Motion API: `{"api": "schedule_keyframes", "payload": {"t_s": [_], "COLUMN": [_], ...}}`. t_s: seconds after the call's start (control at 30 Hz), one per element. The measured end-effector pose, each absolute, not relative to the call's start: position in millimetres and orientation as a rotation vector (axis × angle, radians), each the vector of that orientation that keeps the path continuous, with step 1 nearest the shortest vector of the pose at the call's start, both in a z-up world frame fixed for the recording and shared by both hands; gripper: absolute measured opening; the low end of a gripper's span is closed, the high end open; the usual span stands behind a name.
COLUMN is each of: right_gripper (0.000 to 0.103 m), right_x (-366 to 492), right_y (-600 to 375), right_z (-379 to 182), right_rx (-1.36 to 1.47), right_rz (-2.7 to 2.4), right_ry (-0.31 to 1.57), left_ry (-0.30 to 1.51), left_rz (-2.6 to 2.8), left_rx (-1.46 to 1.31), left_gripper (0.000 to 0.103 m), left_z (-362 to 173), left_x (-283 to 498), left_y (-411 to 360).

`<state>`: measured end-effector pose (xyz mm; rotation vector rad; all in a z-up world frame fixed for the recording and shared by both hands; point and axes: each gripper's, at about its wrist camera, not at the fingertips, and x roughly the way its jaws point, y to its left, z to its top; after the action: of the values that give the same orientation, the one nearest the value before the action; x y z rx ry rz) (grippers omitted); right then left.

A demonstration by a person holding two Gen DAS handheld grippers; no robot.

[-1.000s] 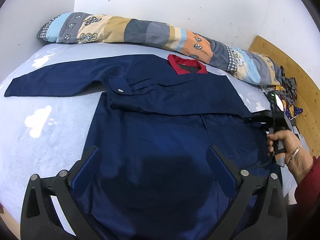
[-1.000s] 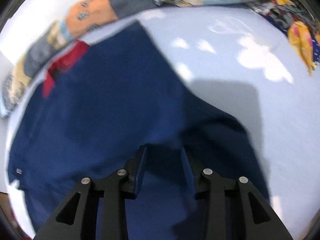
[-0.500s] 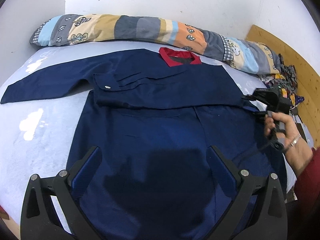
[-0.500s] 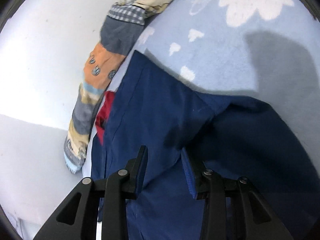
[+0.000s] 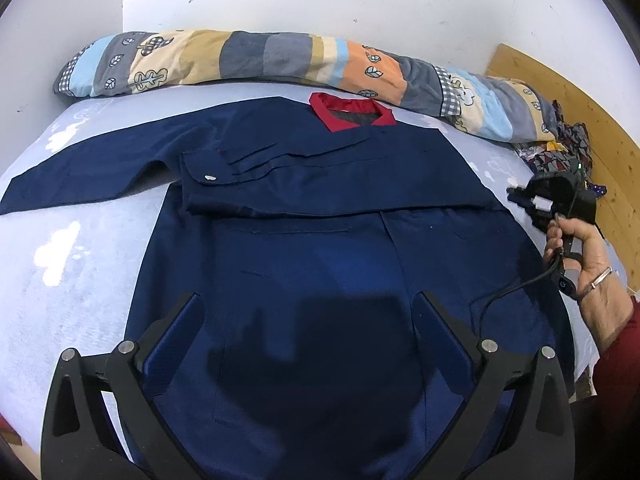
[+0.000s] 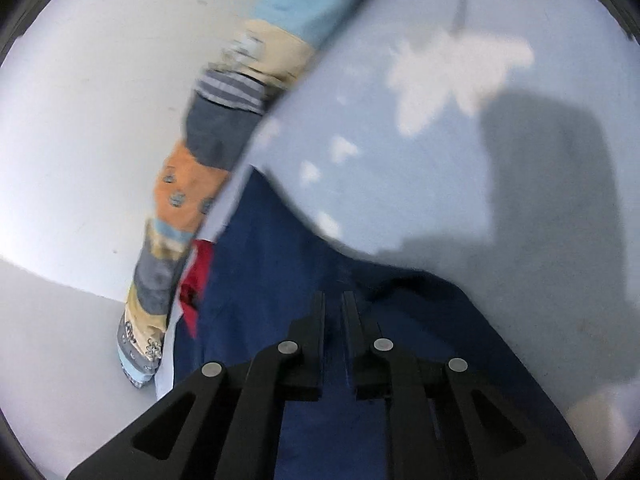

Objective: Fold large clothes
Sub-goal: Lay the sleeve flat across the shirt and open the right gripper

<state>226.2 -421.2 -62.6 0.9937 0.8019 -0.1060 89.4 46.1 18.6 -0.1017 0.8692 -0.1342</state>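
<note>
With one sleeve unfolded left of the red collar, the wide-spread left claw hovers nearer over the coat; the right claw pinches its right edge.

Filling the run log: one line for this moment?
left gripper: open, above jacket | right gripper: nearly shut, at jacket edge | one sleeve folded

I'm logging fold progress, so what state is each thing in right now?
Coat: spread flat, unfolded at the hem.
Right sleeve: folded across the chest.
Left sleeve: stretched out on the bed.
Left gripper: open, above the coat.
Right gripper: nearly shut, apparently empty.
</note>
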Motion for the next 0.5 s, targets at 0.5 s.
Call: {"api": "schedule_keyframes", "payload": {"t_s": [0.5], "right_gripper": [0.019], "right_x": [229.2], "right_y": [-390.5], "right_z": [-74.7], "right_rx": [0.749], "right_rz": [-0.045], "right_ry": [1.032], "left_ry": [0.864], "left_rz": [-0.11], "left_rx": [-0.106], "left_gripper": [0.103], "left_z": [18.3], "left_x": [92.3], "left_y": [47.1]}}
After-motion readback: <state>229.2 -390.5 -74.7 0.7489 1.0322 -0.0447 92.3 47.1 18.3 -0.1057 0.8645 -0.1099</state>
